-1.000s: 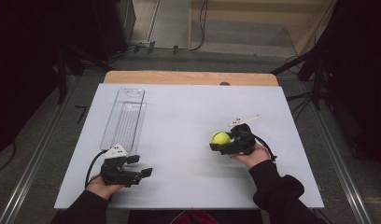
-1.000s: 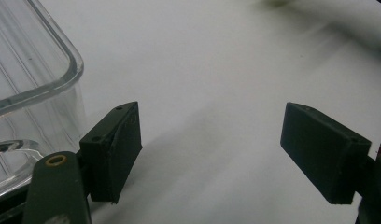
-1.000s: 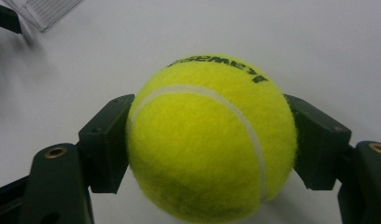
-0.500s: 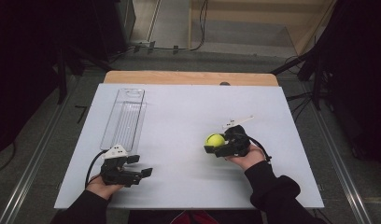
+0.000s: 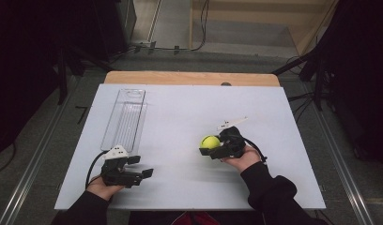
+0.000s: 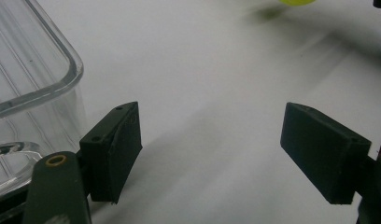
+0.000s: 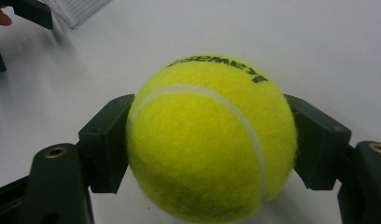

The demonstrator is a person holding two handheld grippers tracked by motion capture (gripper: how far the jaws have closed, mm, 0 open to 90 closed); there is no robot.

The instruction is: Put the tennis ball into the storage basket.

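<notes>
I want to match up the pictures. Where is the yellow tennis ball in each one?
High view: the tennis ball sits right of the middle, pinched in the right gripper.
Left gripper view: a yellow sliver at the top edge, right of the middle.
Right gripper view: big in the middle, between the jaws.
Shared landmark: the clear plastic tray on the table's left.

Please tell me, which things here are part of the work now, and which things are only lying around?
Part of the work:
- tennis ball, clamped in the right gripper
- clear plastic tray, lying near the left gripper, whose jaws stand open

Only lying around:
- cables on the floor behind the table
</notes>
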